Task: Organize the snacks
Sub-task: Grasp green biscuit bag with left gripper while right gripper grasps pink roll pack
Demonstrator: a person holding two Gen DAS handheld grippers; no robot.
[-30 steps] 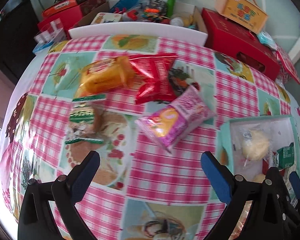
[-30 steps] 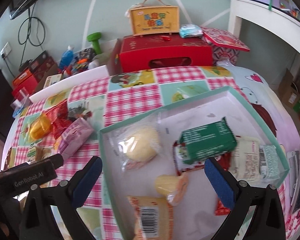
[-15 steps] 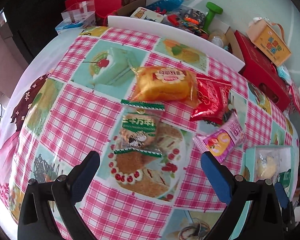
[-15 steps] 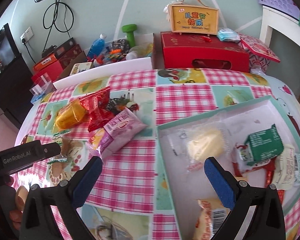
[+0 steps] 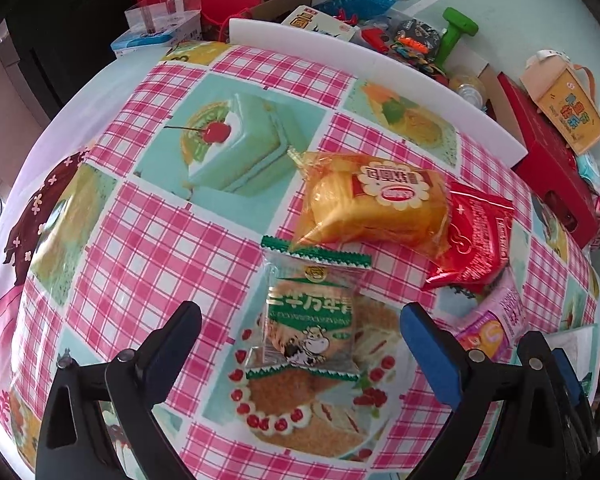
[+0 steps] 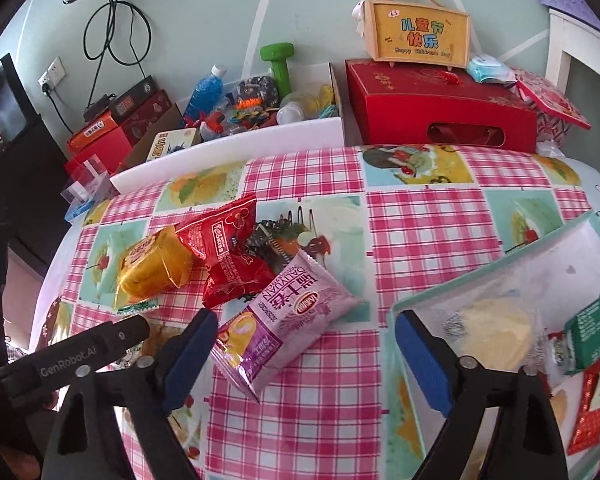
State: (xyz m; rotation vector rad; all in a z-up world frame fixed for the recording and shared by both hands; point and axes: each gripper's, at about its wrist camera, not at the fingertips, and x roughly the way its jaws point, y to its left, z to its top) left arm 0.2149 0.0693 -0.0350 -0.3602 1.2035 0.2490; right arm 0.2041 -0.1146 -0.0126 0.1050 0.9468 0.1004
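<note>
My left gripper (image 5: 300, 340) is open and empty, its jaws either side of a green-and-clear cookie packet (image 5: 310, 316) lying on the checked tablecloth. Beyond it lie a yellow cake packet (image 5: 374, 204), a red packet (image 5: 476, 240) and a pink packet (image 5: 494, 320). My right gripper (image 6: 304, 356) is open and empty, just above the pink packet (image 6: 284, 320). The yellow cake packet (image 6: 154, 268) and red packet (image 6: 228, 248) lie to its left. A mint-rimmed tray (image 6: 488, 276) at the right holds several wrapped snacks, among them a pale bun (image 6: 496, 330) and a green packet (image 6: 594, 328).
Behind the table stand a white box of toys (image 6: 260, 132), a red gift box (image 6: 440, 108) with a yellow carry case (image 6: 420, 36) on top, and a green dumbbell (image 6: 278, 64). The left gripper's body (image 6: 72, 356) shows at the right view's lower left.
Both grippers have swung left across the table. The left now frames the green cookie packet closely; the right has left the tray and now faces the pink packet. Both stayed open.
</note>
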